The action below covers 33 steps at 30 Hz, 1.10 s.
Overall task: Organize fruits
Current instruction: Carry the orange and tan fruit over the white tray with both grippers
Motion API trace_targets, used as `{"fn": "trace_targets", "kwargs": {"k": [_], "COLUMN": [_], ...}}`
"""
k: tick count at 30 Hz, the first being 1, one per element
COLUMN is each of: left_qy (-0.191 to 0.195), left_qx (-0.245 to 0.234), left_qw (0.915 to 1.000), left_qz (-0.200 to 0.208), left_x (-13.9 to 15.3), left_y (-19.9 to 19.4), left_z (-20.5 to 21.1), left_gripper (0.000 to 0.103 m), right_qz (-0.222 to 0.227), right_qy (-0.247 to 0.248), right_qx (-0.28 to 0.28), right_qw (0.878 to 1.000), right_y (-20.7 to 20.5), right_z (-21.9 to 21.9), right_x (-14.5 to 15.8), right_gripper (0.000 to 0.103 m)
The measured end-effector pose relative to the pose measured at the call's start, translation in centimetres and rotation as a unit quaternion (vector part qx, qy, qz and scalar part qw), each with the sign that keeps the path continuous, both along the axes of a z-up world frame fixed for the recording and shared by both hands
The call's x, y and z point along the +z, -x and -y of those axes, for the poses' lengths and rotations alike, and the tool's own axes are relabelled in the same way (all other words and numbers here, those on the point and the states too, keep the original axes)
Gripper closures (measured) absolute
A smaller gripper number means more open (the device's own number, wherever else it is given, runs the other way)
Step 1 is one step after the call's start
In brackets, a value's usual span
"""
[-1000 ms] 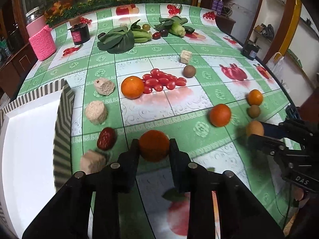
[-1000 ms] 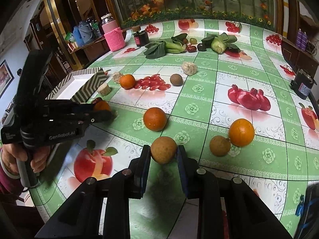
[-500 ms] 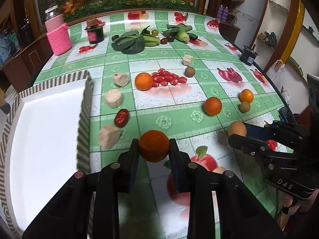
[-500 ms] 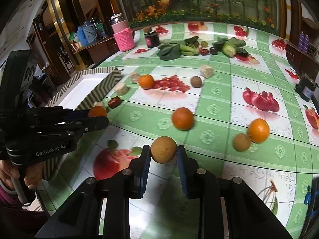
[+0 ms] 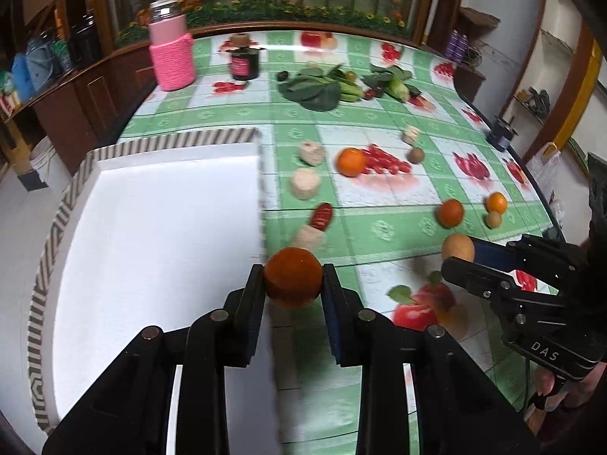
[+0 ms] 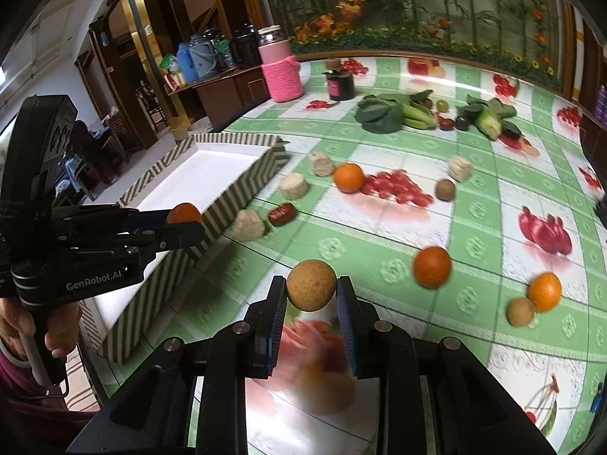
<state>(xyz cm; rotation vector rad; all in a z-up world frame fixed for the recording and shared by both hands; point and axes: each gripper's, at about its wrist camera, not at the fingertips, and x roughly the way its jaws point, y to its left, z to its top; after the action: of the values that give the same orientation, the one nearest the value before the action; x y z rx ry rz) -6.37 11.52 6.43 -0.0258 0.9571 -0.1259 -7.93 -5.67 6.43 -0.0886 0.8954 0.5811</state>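
Left wrist view: left gripper [image 5: 293, 278] pinches a dark orange [image 5: 293, 278], now at the tray [image 5: 151, 227] corner, closer than a second ago.
Right wrist view: right gripper [image 6: 311, 290] pinches a brown fruit [image 6: 311, 290], carried over the table [image 6: 379, 227] toward the tray [image 6: 212, 174].
Meaning: both fruits look nearly ready to drop in.
Left over: several fruits remain on the table.

Motion-blurred printed apple [image 6: 322, 375] under fingers [image 6: 274, 318]
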Motion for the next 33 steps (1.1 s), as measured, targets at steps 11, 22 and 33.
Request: {"fn": "trace_targets", "kwargs": {"k": [11,22,33], "left_qy": [-0.006,-0.006,0.0], "left_qx": [0.05,0.101,0.134], "left_qw": [0.9986,0.9938,0.9887], "left_qz": [-0.013,-0.045,-0.067], "left_x": [-0.2,-2.5,-4.3], "left_y": [-2.2,-6.1,-7.6], "left_z": [-5.9,-10.2,-12.6], "left_gripper": [0.077,0.077,0.076], "right_qz": [0.007,-0.002,-0.026], "right_qy": [-0.004,0.019,0.058], "right_qx": [0.056,0.119,0.143], "right_qw": [0.998,0.993,0.988], "right_y": [-2.3,-7.5,-10.1], "right_z": [-6.2,-14.7,-18.6], "right_x": [1.2,-0.2,-3.4], "right_gripper": [0.076,0.076,0.076]}}
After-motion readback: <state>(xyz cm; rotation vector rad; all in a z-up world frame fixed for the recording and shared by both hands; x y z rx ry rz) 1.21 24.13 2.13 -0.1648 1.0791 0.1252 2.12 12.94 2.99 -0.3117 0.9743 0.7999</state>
